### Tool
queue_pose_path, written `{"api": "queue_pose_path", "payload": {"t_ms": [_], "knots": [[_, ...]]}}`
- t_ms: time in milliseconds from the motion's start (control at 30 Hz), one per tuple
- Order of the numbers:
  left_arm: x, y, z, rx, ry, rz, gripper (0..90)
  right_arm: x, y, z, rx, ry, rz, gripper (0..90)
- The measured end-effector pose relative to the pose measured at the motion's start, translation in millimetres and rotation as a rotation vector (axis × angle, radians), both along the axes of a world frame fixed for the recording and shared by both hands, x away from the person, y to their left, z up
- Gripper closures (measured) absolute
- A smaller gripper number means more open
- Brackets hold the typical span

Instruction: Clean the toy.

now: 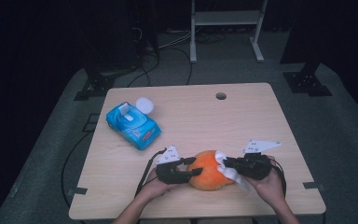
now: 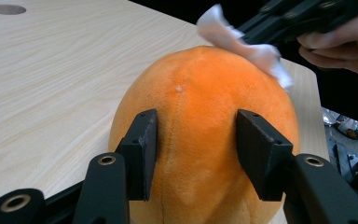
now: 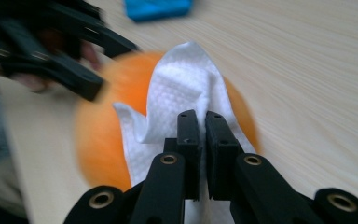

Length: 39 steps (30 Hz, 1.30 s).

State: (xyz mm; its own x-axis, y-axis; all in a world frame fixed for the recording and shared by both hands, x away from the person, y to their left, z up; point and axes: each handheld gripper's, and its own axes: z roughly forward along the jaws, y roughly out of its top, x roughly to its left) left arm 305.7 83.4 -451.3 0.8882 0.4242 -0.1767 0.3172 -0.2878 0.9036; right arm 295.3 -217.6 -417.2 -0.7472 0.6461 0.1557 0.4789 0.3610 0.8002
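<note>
An orange plush ball (image 1: 209, 170) rests on the wooden table (image 1: 242, 116) near its front edge. My left gripper (image 1: 196, 166) comes in from the left, one jaw on each side of the ball (image 2: 200, 93), pads pressing into the plush. My right gripper (image 1: 226, 163) is shut on a white wipe (image 1: 228, 170) and holds it against the ball's right upper side. In the right gripper view the wipe (image 3: 182, 79) drapes over the ball (image 3: 102, 140) beyond my shut jaws (image 3: 200, 116). The wipe (image 2: 242, 42) lies on the ball's far side in the left gripper view.
A blue pack of wipes (image 1: 133, 123) lies at the table's left, its white round lid (image 1: 144, 105) flipped open behind it. A cable hole (image 1: 221, 96) sits near the far edge. A white metal stand (image 1: 226, 18) is on the floor beyond the table.
</note>
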Motion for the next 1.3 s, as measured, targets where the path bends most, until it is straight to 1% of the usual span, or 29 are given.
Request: {"api": "queue_pose_path", "payload": {"t_ms": [33,67,133,200,233,267,333,367,400,433,467,500,533,567,667,700,767,833,867,933,967,1033,1067,1100,1133,1167,1200,1267,1300], "knots": [[0.0,0.0,-0.1,0.000,0.000,0.000,49.3,1.1,-3.2,-1.3,-0.001,0.010,-0.016,84.9],[0.1,0.2,-0.1,0.001,0.001,0.000,49.3,1.9,-7.4,-2.1,0.012,0.020,-0.028,84.9],[0.3,-0.1,-0.4,-0.001,0.004,0.001,49.3,-0.3,-9.3,2.9,0.038,0.000,-0.034,84.9],[0.5,-0.8,-0.8,-0.003,0.003,0.001,49.3,-4.3,-3.8,11.7,0.069,-0.035,-0.012,84.9],[0.5,-0.8,-0.7,-0.001,0.003,0.002,49.3,-6.2,0.9,14.7,0.068,-0.051,0.005,84.9],[0.5,-0.7,-0.5,0.002,0.003,0.001,49.4,-7.1,5.6,15.6,0.059,-0.054,0.023,84.8],[0.5,-0.3,-0.3,0.008,0.001,-0.001,49.6,-5.4,12.0,9.1,0.012,-0.045,0.038,84.8],[0.4,-0.6,-0.4,0.009,0.002,-0.001,49.6,-3.5,11.0,5.7,0.018,-0.033,0.040,84.8],[0.5,-0.9,-0.6,0.010,0.001,0.000,49.6,-0.4,7.7,2.1,0.034,-0.012,0.035,84.8],[1.0,-0.6,-0.6,0.013,0.002,0.000,49.6,2.0,3.7,0.1,0.021,-0.005,0.013,84.8],[1.5,0.0,-0.8,0.013,0.005,-0.001,49.7,4.0,-0.4,-1.3,-0.013,-0.009,-0.017,84.8],[1.9,0.9,-1.0,0.013,0.007,0.000,49.7,5.8,-5.1,-3.1,-0.019,0.004,-0.039,84.8],[2.3,1.4,-1.5,0.007,0.013,0.005,49.8,6.7,-9.6,-4.2,0.001,0.018,-0.052,84.8],[2.5,1.5,-1.6,0.007,0.016,0.005,49.8,6.2,-12.0,-2.7,0.021,0.015,-0.059,84.8],[3.1,0.5,-1.8,0.007,0.014,0.010,49.9,2.7,-6.8,5.8,0.062,-0.022,-0.036,84.8],[3.5,0.8,-1.8,0.008,0.014,0.011,49.9,2.1,-3.1,7.6,0.064,-0.029,-0.024,84.8],[4.4,2.0,-1.9,0.006,0.017,0.017,49.8,3.4,3.2,5.5,0.044,-0.027,-0.010,84.6],[5.7,3.2,-2.8,0.000,0.022,0.020,49.6,7.7,3.3,-1.6,0.036,0.003,-0.004,84.7],[6.0,3.4,-2.9,0.000,0.023,0.022,49.5,9.9,0.4,-3.7,0.032,0.014,-0.014,84.7],[6.8,4.5,-2.8,0.000,0.024,0.029,49.3,9.0,-3.6,-2.5,0.005,0.007,-0.035,84.7],[8.1,5.7,-3.2,-0.005,0.030,0.040,49.1,6.4,-5.3,-0.8,0.018,0.008,-0.036,84.8],[10.2,7.2,-4.3,-0.020,0.049,0.055,48.8,-1.1,-5.6,4.9,0.053,-0.004,-0.001,84.7],[11.2,8.0,-4.7,-0.025,0.057,0.057,48.7,-5.2,-3.3,7.9,0.070,-0.009,0.032,84.6],[11.8,8.4,-4.9,-0.028,0.059,0.057,48.7,-8.4,0.5,9.9,0.069,-0.011,0.059,84.5],[11.7,8.6,-4.5,-0.022,0.058,0.053,48.7,-10.2,4.7,10.1,0.054,-0.014,0.083,84.5],[11.3,8.5,-4.0,-0.015,0.052,0.050,48.7,-10.6,8.1,8.5,0.024,-0.014,0.094,84.5],[10.8,8.1,-3.6,-0.011,0.047,0.050,48.7,-9.2,9.0,5.7,0.010,-0.007,0.095,84.6],[10.5,7.2,-3.0,-0.008,0.043,0.050,48.7,-3.5,2.4,0.7,0.018,0.028,0.072,84.7],[10.5,7.3,-3.2,-0.008,0.044,0.050,48.6,-1.7,-1.6,-0.5,-0.013,0.023,0.041,84.7]]}}
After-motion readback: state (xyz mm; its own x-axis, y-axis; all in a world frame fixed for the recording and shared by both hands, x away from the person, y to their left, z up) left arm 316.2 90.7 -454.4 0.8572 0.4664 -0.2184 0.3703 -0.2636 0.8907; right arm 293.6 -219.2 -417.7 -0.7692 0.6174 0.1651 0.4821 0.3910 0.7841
